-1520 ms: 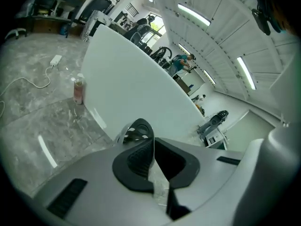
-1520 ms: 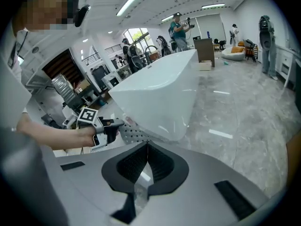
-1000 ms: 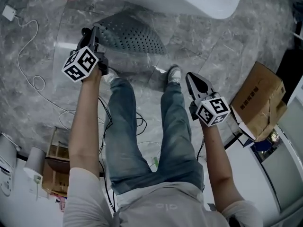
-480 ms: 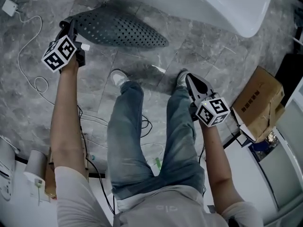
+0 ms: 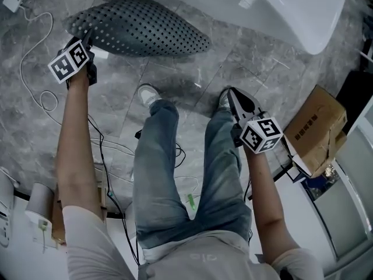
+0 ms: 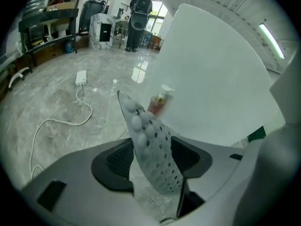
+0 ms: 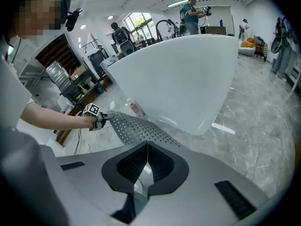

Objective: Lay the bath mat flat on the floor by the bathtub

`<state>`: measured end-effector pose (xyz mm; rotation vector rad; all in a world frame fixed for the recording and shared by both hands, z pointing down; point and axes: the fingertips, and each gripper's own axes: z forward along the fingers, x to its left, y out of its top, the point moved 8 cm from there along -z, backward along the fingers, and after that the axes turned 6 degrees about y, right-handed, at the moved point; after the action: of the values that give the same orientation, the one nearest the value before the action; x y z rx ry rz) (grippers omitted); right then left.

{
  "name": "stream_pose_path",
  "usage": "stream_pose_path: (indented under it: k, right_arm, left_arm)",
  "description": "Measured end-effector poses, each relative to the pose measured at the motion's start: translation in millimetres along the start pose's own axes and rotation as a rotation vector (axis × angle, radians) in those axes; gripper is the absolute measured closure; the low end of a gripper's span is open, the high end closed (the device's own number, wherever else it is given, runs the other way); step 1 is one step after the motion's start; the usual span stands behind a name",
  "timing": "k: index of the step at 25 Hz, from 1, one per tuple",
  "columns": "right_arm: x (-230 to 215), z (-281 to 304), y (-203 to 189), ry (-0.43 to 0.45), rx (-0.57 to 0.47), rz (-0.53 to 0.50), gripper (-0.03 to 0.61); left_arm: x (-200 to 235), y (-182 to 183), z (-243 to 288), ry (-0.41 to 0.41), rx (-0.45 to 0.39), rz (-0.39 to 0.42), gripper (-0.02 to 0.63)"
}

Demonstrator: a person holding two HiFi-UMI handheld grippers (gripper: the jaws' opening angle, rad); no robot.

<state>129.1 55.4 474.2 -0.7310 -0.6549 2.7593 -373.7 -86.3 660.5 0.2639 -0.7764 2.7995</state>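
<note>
left claw (image 6: pixel 151 160): released. its jaws have just been opening and stand apart, with the left end of the bath mat (image 5: pixel 140 27) passing edge-on between them; the pads do not appear to press on it. right claw (image 7: pixel 147 147): clenched, tips meeting, with no part of the mat between them. it hangs at the right of the head view, above the person's right shoe, apart from the mat.

the mat, grey and perforated, lies on the floor (image 5: pixel 116 104) in the upper left of the head view, just below the white bathtub (image 5: pixel 291 4). its long axis runs left to right across the frame, roughly along the tub's side. it is bowed rather than flat. in the right gripper view its far end rises off the floor toward the left claw.

governing relation: the left claw sits at the mat's left end. the mat's right end points toward the right claw, which lies lower right of that end. the left hand is thus the nearer. by judgement, placement is nearly complete, and what remains is for the raised left end to drop and the hump to settle.

also visible: a white cable (image 5: pixel 35 57) on the floor at left, and a cardboard box (image 5: pixel 317 127) at right.
</note>
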Motion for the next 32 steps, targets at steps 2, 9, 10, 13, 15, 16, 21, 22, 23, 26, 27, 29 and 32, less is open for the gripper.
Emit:
stream_pose_path:
  k: [2,9,10,13,15,16,21,22,23,26,27,29,32]
  right_arm:
    - [1,2,5,0.007,0.002,-0.012,0.551]
    - [-4,17,27,0.057,0.022,-0.081,0.551]
    - [-6,20,29,0.07,0.032,-0.092,0.551]
    - [-15,30,32,0.119,0.08,-0.132,0.551]
    - [-23,40,29,0.146,0.124,-0.161,0.55]
    - [-27,46,25,0.156,0.148,-0.176,0.549]
    - [-46,80,12,0.184,0.271,-0.312,0.545]
    - [-51,87,10,0.193,0.301,-0.353,0.541]
    - [-55,94,8,0.205,0.329,-0.385,0.537]
    - [-65,120,-7,0.245,0.411,-0.431,0.507]
    - [-69,129,-12,0.253,0.441,-0.445,0.497]
    - [-79,148,-22,0.255,0.495,-0.478,0.454]
    - [-96,179,-35,0.246,0.557,-0.553,0.381]
  left_arm:
    - [5,-16,-4,0.013,0.041,-0.02,0.329]
    - [10,-54,-39,0.051,0.06,-0.012,0.278]
    - [9,-56,-46,0.056,0.052,-0.014,0.278]
    - [-3,-67,-65,0.068,0.034,-0.031,0.278]
    - [-13,-81,-75,0.07,0.03,-0.052,0.278]
    - [-18,-90,-78,0.07,0.035,-0.057,0.278]
    - [-47,-145,-92,0.074,0.076,-0.107,0.278]
    - [-56,-159,-96,0.07,0.081,-0.139,0.278]
    - [-67,-173,-101,0.064,0.084,-0.172,0.278]
    - [-99,-213,-115,0.053,0.088,-0.239,0.278]
    - [-109,-226,-119,0.055,0.091,-0.261,0.278]
    - [-127,-251,-125,0.069,0.099,-0.323,0.278]
    - [-152,-287,-130,0.085,0.106,-0.455,0.279]
